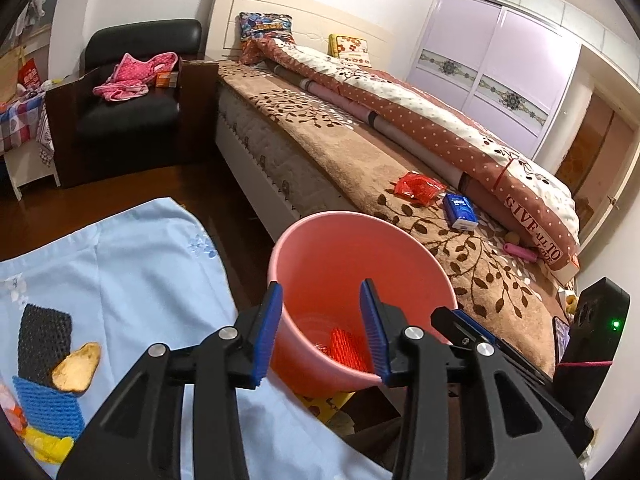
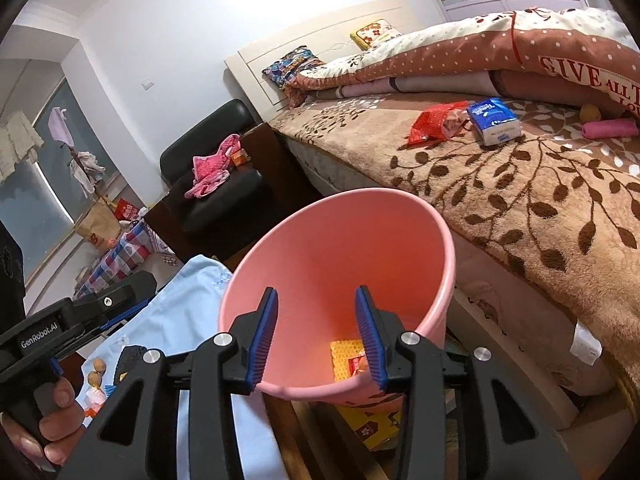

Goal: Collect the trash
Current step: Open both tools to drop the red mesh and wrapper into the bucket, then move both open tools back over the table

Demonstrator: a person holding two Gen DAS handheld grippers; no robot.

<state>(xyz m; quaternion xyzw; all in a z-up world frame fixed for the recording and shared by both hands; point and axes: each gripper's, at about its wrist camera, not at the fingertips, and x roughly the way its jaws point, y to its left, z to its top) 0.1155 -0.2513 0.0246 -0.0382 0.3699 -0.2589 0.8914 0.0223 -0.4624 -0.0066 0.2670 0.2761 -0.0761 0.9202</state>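
A pink bucket point(image 1: 352, 248) point(image 2: 340, 248) stands between the bed and a light blue cloth point(image 1: 132, 264). In its bottom lie a red foam net point(image 1: 346, 344) and a yellow foam net point(image 2: 344, 356). My left gripper point(image 1: 320, 288) hangs open over the bucket's near rim, nothing between its blue pads. My right gripper point(image 2: 316, 292) is open over the same opening, also with nothing in it. On the cloth lie a black foam net point(image 1: 44, 344), a blue foam net point(image 1: 48, 404) and a brown peel point(image 1: 76, 368). A red wrapper point(image 2: 436, 122) lies on the bed.
The bed point(image 1: 360, 152) with a brown leaf-patterned cover runs along the right, with a blue tissue pack point(image 2: 494, 120) and a pink roll point(image 2: 610, 128) on it. A black armchair point(image 1: 132, 104) holding pink clothes stands behind. A hand point(image 2: 56, 424) holds the left gripper's handle.
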